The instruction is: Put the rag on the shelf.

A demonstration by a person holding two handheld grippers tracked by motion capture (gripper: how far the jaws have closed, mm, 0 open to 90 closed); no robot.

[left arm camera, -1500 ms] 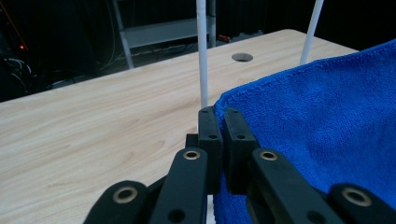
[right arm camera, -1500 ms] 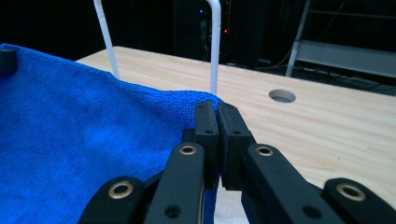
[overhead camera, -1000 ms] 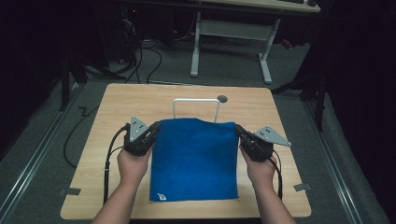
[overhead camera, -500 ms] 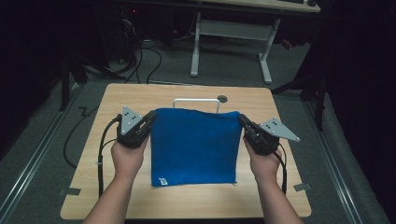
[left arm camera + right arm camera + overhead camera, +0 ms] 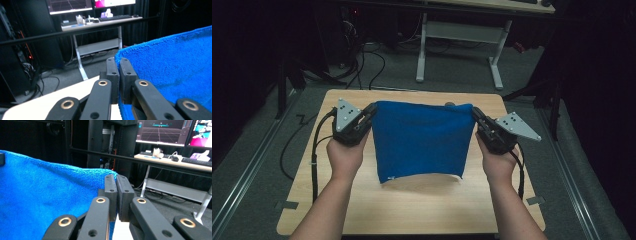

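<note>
A blue towel [image 5: 422,140] hangs spread out above the wooden table [image 5: 412,210], and its lower edge hangs over the table's middle. My left gripper [image 5: 373,109] is shut on the towel's upper left corner. My right gripper [image 5: 473,112] is shut on its upper right corner. In the left gripper view the jaws of the left gripper [image 5: 119,62] pinch the towel [image 5: 175,70] at its corner edge. In the right gripper view the right gripper [image 5: 116,178] clamps the corner of the towel [image 5: 45,195], which stretches off to the left.
A desk with white legs [image 5: 462,35] stands beyond the table's far edge, with cables [image 5: 362,55] on the floor beside it. Monitors [image 5: 165,131] and a keyboard [image 5: 115,18] sit on that desk. A small grey cap [image 5: 450,104] peeks above the towel.
Both hands have risen together, lifting the towel from lying flat on the table to hanging in the air. Its lower edge has drawn away from the table's near edge.
</note>
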